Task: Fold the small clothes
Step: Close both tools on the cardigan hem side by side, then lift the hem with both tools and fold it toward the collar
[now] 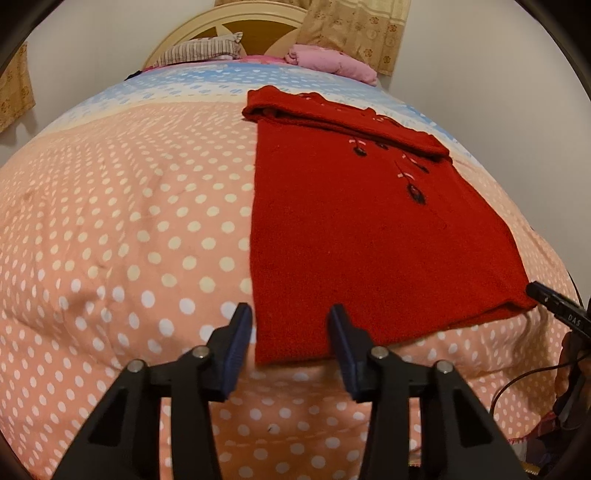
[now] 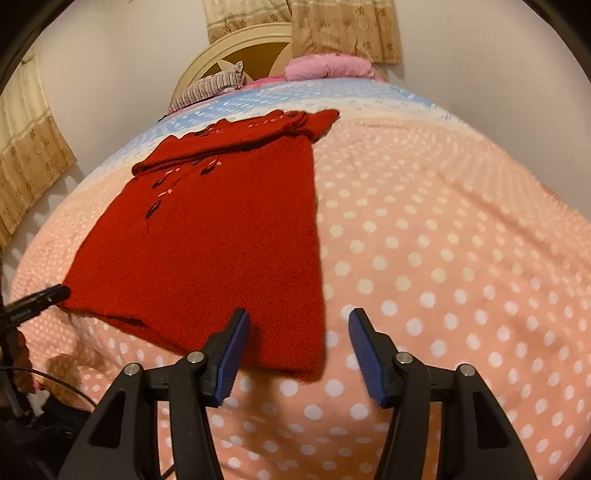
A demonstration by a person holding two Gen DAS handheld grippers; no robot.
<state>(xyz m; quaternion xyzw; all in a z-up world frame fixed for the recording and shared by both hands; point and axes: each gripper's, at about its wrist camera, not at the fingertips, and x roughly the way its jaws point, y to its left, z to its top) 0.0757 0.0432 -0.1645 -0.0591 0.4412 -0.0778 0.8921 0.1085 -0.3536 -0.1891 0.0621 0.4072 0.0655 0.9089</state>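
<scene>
Now the red sweater (image 1: 369, 236) lies flat on the polka-dot bedspread (image 1: 129, 221), filling the centre and right of the left wrist view and the centre-left of the right wrist view (image 2: 221, 236). Its sleeves are folded across the top end, and dark embroidered motifs run down the front. The left gripper (image 1: 290, 314) sits at the bottom of its frame with its blue-padded fingers spread apart, straddling the sweater's near left corner and gripping nothing. The right gripper (image 2: 299, 317) is likewise wide open, straddling the near right corner. In each view the other gripper's tip pokes in from the frame edge beside the hem. At the top of the frame sit a striped pillow (image 1: 199, 50), a pink blanket (image 1: 332, 62) and a wooden headboard (image 1: 258, 22).
</scene>
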